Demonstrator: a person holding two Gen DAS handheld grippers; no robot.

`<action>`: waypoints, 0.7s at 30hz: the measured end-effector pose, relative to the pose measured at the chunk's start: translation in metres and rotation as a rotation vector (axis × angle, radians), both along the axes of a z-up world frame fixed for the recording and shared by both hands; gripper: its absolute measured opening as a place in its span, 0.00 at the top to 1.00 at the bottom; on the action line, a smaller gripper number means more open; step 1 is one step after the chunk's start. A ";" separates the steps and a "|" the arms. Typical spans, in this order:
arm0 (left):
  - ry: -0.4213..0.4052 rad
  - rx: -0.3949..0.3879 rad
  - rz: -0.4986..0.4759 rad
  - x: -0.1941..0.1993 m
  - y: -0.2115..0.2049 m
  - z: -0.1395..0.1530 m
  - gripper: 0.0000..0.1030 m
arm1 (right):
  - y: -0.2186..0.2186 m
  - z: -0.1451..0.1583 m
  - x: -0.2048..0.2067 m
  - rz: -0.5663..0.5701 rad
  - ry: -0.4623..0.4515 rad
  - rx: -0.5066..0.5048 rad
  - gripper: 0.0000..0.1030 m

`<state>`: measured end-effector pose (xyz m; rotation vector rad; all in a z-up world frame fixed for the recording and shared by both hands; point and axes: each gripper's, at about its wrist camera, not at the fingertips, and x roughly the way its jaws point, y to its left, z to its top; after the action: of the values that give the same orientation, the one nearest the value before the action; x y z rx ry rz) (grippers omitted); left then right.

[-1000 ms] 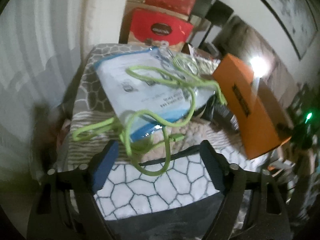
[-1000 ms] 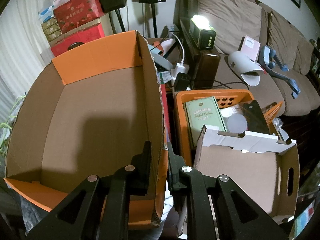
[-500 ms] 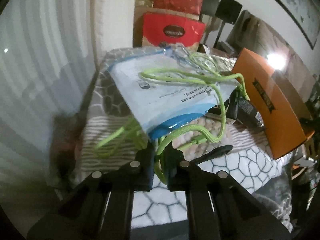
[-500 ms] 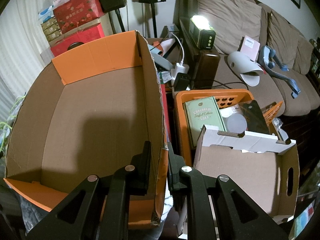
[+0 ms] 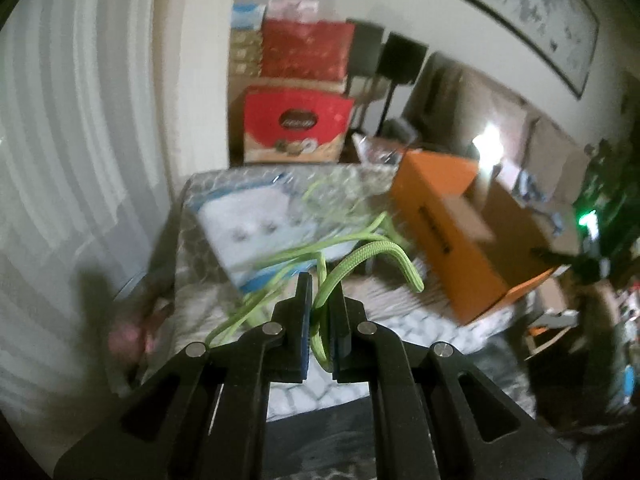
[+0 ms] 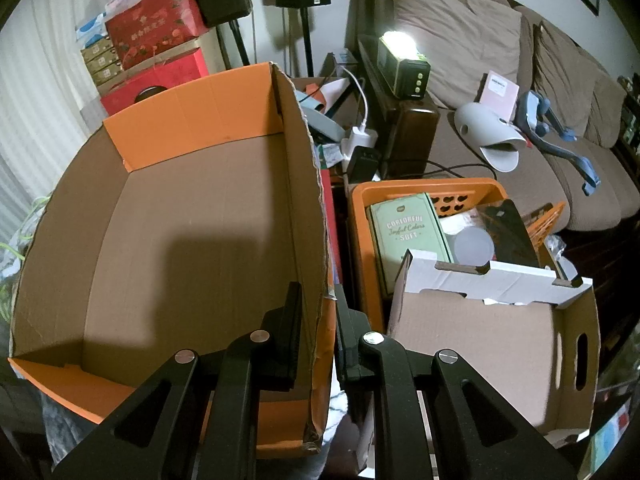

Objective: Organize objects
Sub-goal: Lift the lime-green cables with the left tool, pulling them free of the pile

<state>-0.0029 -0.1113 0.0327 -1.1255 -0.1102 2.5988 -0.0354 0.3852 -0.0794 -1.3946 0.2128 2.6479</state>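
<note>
My left gripper (image 5: 319,286) is shut on a lime-green braided cable (image 5: 372,250) and holds it lifted above a grey patterned cushion (image 5: 400,328). The cable loops trail down over a white and blue plastic packet (image 5: 248,228) on the cushion. The orange cardboard box (image 5: 452,232) stands to the right of it. My right gripper (image 6: 318,300) is shut on the right wall of that open orange cardboard box (image 6: 192,240), whose inside is bare. A bit of the green cable (image 6: 24,232) shows past the box's left edge.
Red gift boxes (image 5: 298,120) are stacked against the far wall. Right of the big box are an orange basket (image 6: 424,196) with a green box, and a white-rimmed cardboard box (image 6: 492,328). A brown sofa (image 6: 520,80) with clutter lies behind.
My left gripper has closed on the green cable and lifted it off the packet, rising and turning right. My right gripper and the orange box have not moved.
</note>
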 end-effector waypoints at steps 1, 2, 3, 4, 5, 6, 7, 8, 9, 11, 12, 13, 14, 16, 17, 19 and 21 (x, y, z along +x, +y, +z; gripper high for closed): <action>0.012 0.006 -0.007 -0.003 0.002 0.007 0.94 | 0.000 0.000 0.000 0.000 0.000 0.000 0.87; 0.026 0.011 -0.015 -0.006 0.005 0.017 0.94 | 0.000 0.000 0.000 0.000 0.000 0.000 0.87; 0.036 0.019 -0.022 -0.008 0.007 0.024 0.94 | 0.000 0.000 0.000 0.000 0.000 0.001 0.87; 0.046 0.027 -0.029 -0.012 0.009 0.031 0.94 | 0.000 0.000 0.000 0.000 -0.001 0.002 0.87; 0.060 0.033 -0.036 -0.018 0.012 0.040 0.94 | 0.000 0.000 0.000 0.000 -0.001 0.002 0.87; 0.067 0.024 -0.033 -0.022 0.014 0.045 0.94 | 0.000 0.000 0.000 0.000 -0.001 0.003 0.87; 0.069 0.010 -0.023 -0.027 0.016 0.049 0.94 | 0.000 0.001 0.000 -0.001 -0.001 0.003 0.87; 0.062 -0.004 -0.015 -0.034 0.017 0.050 0.94 | 0.000 0.001 0.000 -0.001 0.000 0.004 0.87; 0.044 -0.011 -0.003 -0.041 0.017 0.048 0.94 | 0.000 0.002 0.000 -0.002 0.000 0.003 0.87; 0.012 -0.041 0.022 -0.050 0.017 0.039 0.93 | 0.000 0.001 0.000 -0.001 0.000 0.003 0.87; -0.001 -0.057 0.037 -0.055 0.017 0.031 0.93 | 0.000 0.001 0.000 -0.001 0.001 0.002 0.87; -0.011 -0.062 0.042 -0.059 0.017 0.025 0.93 | -0.001 0.002 0.000 -0.001 0.001 0.002 0.87; -0.023 -0.062 0.040 -0.063 0.018 0.018 0.93 | -0.001 0.002 0.000 0.000 0.001 0.003 0.87; -0.056 -0.080 0.057 -0.072 0.019 0.003 0.93 | -0.001 0.002 0.000 -0.001 0.000 0.003 0.87; -0.075 -0.085 0.065 -0.074 0.019 -0.005 0.93 | -0.001 0.002 0.000 -0.002 0.001 0.002 0.87; -0.103 -0.107 0.074 -0.074 0.018 -0.021 0.93 | -0.001 0.002 0.000 -0.001 0.001 0.001 0.87; -0.128 -0.109 0.071 -0.067 0.016 -0.037 0.92 | -0.002 0.002 0.000 0.000 0.000 0.000 0.87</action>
<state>-0.0703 -0.0950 -0.0042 -1.3499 -0.0368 2.6207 -0.0358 0.3836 -0.0773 -1.3939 0.2132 2.6480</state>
